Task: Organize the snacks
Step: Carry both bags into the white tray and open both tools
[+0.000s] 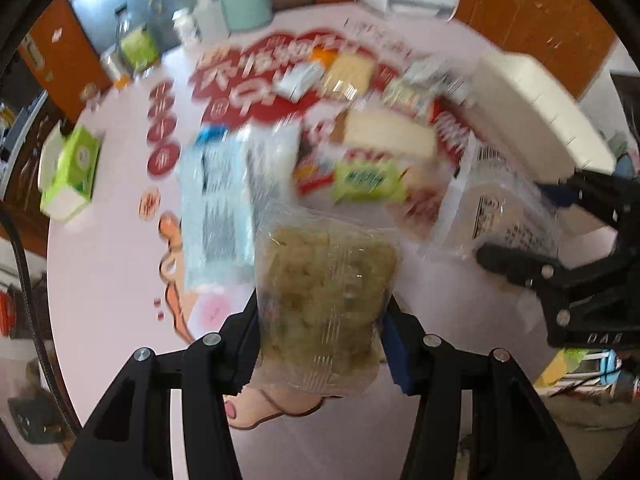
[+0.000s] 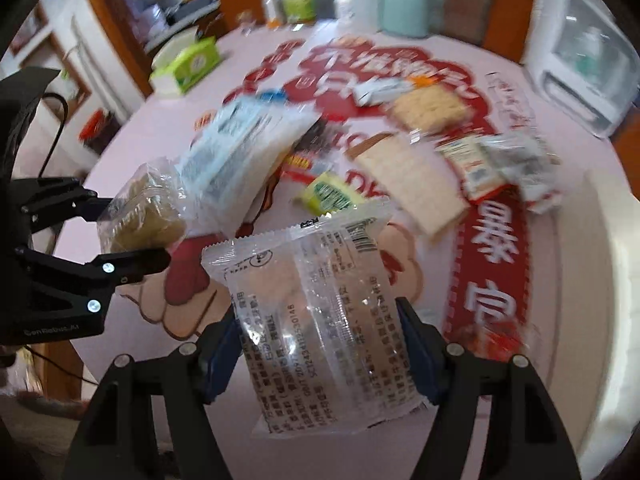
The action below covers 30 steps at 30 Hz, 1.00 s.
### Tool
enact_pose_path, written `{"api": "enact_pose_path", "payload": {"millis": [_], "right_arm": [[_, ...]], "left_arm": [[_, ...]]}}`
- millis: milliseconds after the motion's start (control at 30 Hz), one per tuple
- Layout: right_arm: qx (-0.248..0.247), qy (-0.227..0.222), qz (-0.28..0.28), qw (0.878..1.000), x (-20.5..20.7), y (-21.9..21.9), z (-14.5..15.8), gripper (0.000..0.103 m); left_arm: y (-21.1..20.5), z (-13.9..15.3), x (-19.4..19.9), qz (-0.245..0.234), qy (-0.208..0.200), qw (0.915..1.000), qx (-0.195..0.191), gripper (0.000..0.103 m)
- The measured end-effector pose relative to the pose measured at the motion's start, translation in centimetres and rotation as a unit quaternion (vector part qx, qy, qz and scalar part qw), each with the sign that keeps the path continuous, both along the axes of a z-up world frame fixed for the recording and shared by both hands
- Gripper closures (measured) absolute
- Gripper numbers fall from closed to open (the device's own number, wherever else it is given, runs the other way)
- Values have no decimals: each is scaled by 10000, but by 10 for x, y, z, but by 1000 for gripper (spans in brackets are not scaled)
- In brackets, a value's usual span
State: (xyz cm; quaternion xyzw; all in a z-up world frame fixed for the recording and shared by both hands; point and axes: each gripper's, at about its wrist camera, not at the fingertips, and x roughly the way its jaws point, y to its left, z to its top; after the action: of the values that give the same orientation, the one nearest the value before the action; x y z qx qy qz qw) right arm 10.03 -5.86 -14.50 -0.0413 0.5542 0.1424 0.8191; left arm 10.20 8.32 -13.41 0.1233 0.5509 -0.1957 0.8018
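Observation:
My left gripper (image 1: 320,320) is shut on a clear packet of greenish-brown snack (image 1: 324,296) and holds it above the table; it also shows in the right wrist view (image 2: 144,216). My right gripper (image 2: 320,344) is shut on a clear printed snack packet (image 2: 320,320), seen at the right of the left wrist view (image 1: 508,216). Several loose snacks lie on the pink table (image 2: 160,128): a blue-white packet (image 2: 244,140), a small green packet (image 2: 330,196), and cracker packs (image 2: 412,184). The frames are motion-blurred.
A white bin (image 1: 532,108) stands at the table's right edge, its rim showing in the right wrist view (image 2: 604,280). A green tissue box (image 1: 72,168) sits at the left. Jars, a bottle and a mint canister (image 1: 244,4) stand at the far edge.

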Motion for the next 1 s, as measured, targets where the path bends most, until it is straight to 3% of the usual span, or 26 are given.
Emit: {"api": "enact_pose_path", "payload": {"millis": [233, 467, 600, 767, 867, 1000], "right_arm": [[172, -533, -874, 9946, -30, -54, 64, 31], [450, -915, -1611, 9817, -50, -150, 102, 31], [474, -959, -1929, 9754, -49, -216, 114, 31], [189, -861, -2254, 9703, -45, -296, 117, 30], [136, -799, -2402, 9673, -40, -332, 113, 30], [149, -668, -2416, 9680, -34, -364, 103, 28]], "left_arm": [[-47, 70, -12, -439, -564, 9957, -584, 51], [-140, 119, -18, -494, -1026, 9900, -830, 51], [-206, 120, -8, -351, -1062, 9901, -849, 51], [-289, 101, 9, -158, -907, 9930, -742, 51], [-331, 87, 20, -57, -674, 9951, -716, 51], [-365, 77, 26, 6, -650, 9964, -540, 51]]}}
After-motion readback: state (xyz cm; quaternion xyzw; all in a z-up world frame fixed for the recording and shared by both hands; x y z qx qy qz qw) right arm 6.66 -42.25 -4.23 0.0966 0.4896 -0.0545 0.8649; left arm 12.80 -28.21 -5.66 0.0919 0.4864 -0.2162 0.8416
